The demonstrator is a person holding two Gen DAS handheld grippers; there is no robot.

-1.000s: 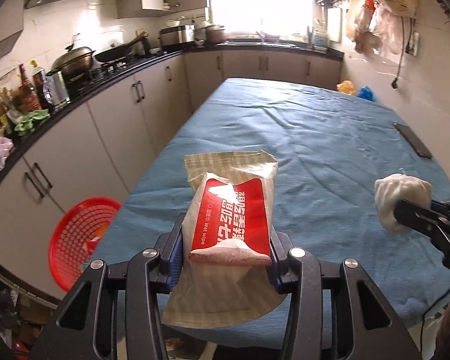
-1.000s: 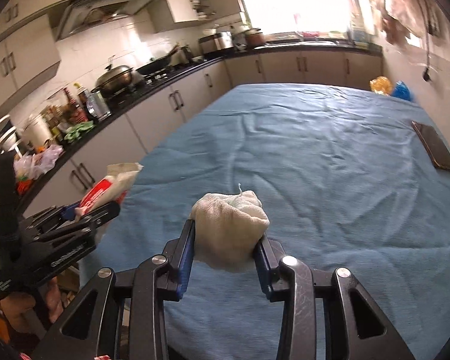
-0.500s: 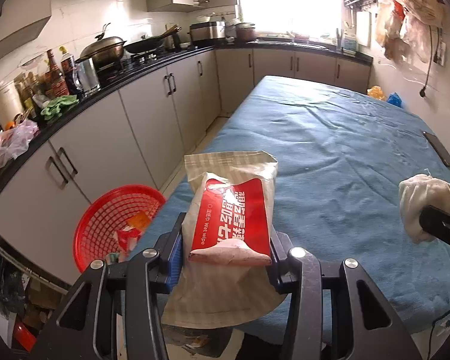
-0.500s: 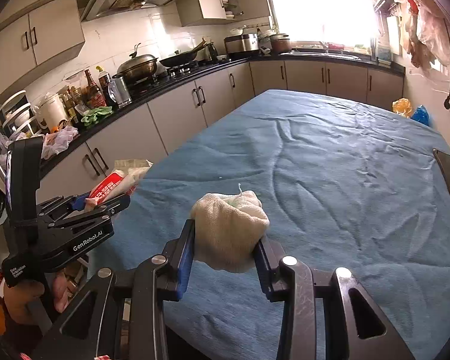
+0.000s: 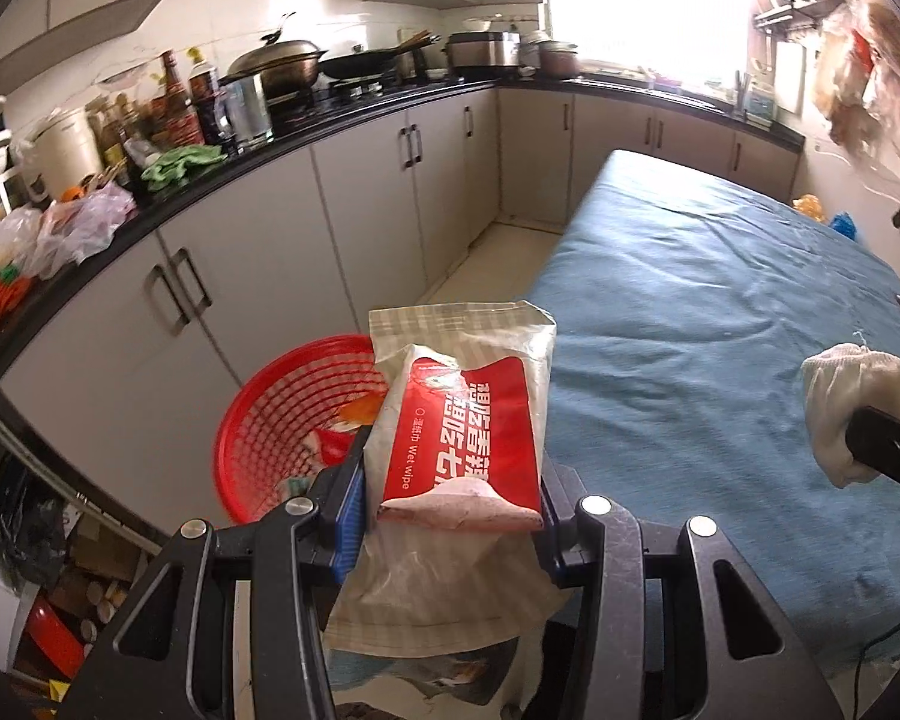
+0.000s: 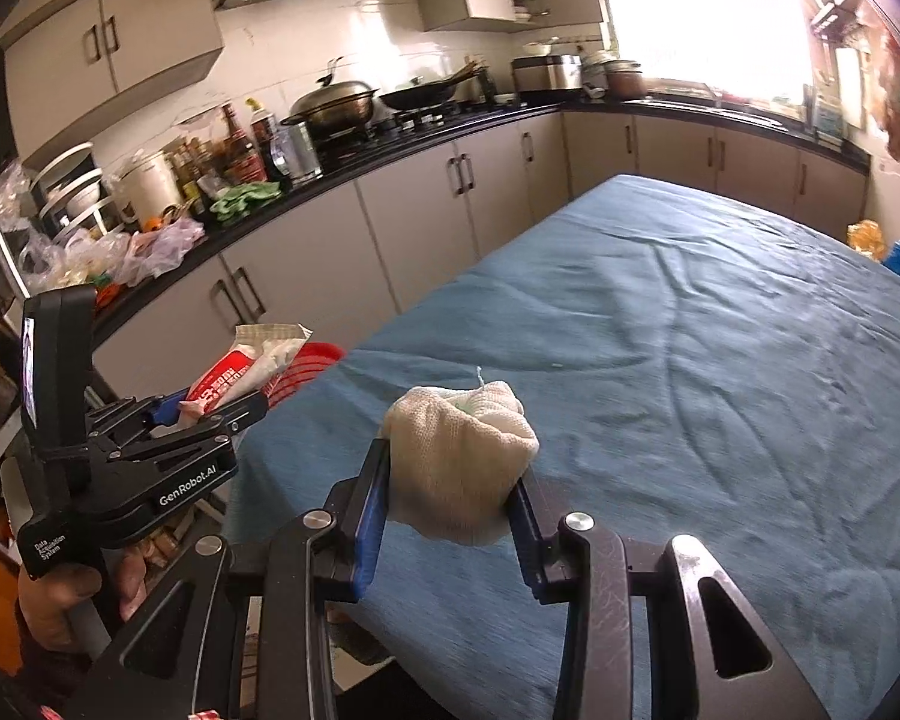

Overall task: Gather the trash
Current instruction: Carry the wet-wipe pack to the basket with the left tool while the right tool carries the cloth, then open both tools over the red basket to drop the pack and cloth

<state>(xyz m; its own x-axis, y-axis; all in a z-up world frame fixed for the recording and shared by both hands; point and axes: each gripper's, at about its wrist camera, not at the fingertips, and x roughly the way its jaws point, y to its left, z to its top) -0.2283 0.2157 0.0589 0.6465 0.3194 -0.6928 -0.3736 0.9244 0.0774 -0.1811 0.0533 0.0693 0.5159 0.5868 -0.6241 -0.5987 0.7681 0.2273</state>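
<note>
Two tongs, each clamped on one piece of trash: the left tongs [image 5: 453,516] grip a wet-wipe pack [image 5: 462,420] above the one red basket [image 5: 282,420] on the floor; the right tongs [image 6: 450,510] pinch a balled cloth [image 6: 459,456] over the blue tabletop [image 6: 690,330] edge.

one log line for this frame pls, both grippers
left gripper: shut on wet wipe pack | right gripper: shut on white cloth wad | red basket: on floor beside blue-covered table, holds scraps
</note>
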